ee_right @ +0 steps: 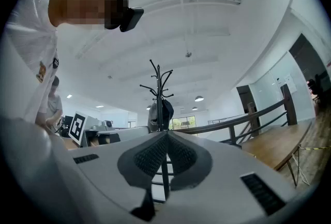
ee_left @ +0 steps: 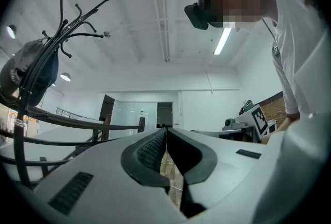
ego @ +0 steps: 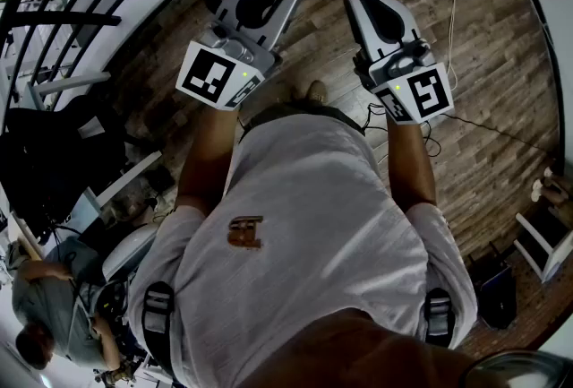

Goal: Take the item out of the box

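The left gripper (ee_left: 166,131) and right gripper (ee_right: 166,134) both have their fingers squeezed together on nothing. They are held side by side above the floor (ego: 483,64). No box or item shows in any view, so I cannot tell which hand is nearer.

A wood-plank floor (ego: 501,81) lies underfoot. The white ceiling (ee_left: 129,26) carries a strip light (ee_left: 223,41). A coat stand (ee_right: 156,83) rises beside a railing (ee_right: 252,114).

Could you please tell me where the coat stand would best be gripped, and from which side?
Grip the coat stand on its bare upright pole, just above the dark hanging item, coming in level from the side. The pole is slim and vertical, while the hooks curve outward and would probably slip.
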### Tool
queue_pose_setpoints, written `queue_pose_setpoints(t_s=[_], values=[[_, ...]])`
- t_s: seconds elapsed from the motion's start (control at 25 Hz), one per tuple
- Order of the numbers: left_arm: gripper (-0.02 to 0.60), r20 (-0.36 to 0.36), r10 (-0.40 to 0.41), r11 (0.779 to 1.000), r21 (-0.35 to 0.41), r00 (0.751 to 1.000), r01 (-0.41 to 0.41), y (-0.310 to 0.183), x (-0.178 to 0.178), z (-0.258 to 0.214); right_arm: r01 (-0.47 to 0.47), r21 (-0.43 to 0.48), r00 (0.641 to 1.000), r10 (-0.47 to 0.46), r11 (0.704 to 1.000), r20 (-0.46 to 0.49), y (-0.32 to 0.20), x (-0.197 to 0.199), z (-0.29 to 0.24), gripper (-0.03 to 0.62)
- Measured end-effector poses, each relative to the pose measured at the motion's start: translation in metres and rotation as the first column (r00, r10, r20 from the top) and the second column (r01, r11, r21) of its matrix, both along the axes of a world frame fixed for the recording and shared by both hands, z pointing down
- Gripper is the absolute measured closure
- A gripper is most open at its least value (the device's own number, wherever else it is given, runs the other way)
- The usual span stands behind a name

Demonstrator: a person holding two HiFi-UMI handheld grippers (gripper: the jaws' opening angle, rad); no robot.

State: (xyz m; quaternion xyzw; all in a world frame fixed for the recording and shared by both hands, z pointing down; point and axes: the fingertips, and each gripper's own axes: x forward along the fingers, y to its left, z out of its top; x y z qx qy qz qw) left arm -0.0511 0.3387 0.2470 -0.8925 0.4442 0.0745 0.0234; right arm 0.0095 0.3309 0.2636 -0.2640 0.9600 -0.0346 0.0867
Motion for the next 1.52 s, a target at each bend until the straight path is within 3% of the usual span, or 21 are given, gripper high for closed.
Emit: queue_pose_setpoints(t_s=[1.0, 1.36, 1.52], values=[[0.558, -0.007, -0.070, 0.997, 0.028, 0.998, 0.070, -0.056, 0.058, -0.005, 0.090, 0.040, 0.996, -0.089, 0.995, -0.017, -0.045, 0.059, -0.005, 0.563], [0.558, -0.006, -0.071, 0.997, 0.027, 0.997, 0.071, -0.094, 0.051, 0.004, 0.095, 0.040, 0.995, -0.095, 0.995, -0.002, -0.080, 0.052, 0.000, 0.562], [0.558, -0.018, -0.058, 0.998, 0.029, 0.998, 0.058, -0.128, 0.043, 0.010, 0.084, 0.034, 0.996, -0.083, 0.996, -0.040, -0.111, 0.044, 0.011, 0.563]])
